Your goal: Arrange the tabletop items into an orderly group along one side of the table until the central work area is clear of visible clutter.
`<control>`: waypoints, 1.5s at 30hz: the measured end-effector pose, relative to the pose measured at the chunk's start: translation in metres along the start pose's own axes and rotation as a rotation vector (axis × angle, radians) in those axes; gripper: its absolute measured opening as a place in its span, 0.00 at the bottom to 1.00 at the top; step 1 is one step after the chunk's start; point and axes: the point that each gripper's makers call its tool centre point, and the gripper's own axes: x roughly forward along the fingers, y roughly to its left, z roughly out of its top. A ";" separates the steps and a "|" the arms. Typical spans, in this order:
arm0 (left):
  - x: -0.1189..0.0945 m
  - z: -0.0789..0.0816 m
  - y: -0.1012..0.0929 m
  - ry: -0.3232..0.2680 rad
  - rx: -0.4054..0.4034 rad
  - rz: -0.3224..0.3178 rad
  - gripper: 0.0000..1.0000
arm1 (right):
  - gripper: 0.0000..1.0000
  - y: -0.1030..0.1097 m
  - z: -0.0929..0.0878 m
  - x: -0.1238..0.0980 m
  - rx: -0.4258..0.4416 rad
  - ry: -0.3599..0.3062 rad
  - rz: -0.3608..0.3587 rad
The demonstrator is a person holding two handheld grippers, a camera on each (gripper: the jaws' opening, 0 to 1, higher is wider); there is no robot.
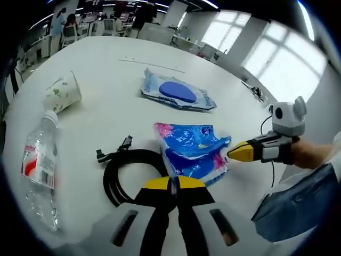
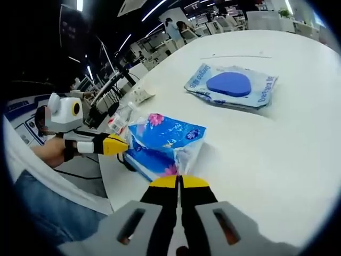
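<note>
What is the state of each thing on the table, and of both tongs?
Left tongs: shut on blue tissue pack.
Right tongs: shut on the same pack, opposite edge.
Blue tissue pack: crumpled, pinched from both sides.
Wet wipes pack: lying flat, untouched.
Water bottle: on its side, cap on.
Paper cup: tipped over.
Black cable: coiled.

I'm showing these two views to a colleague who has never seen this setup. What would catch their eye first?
Probably the bright blue tissue pack on the white table, with both yellow-tipped tongs shut on its edges: the left tongs at its near side, the right tongs at the other. Next, the blue-lidded wipes pack lying flat beyond it, and the coiled black cable beside a clear bottle and a tipped paper cup.
</note>
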 end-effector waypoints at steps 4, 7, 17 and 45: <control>0.004 0.005 -0.007 0.005 0.027 -0.017 0.00 | 0.00 -0.008 0.004 -0.007 0.023 -0.024 -0.020; 0.009 0.011 -0.013 0.007 0.048 -0.031 0.00 | 0.00 -0.014 0.008 -0.014 0.033 -0.042 -0.043; 0.027 0.028 -0.038 0.028 0.146 -0.081 0.00 | 0.00 -0.035 0.020 -0.037 0.061 -0.115 -0.101; 0.079 0.083 -0.114 0.092 0.360 -0.196 0.02 | 0.00 -0.098 0.058 -0.114 0.138 -0.301 -0.247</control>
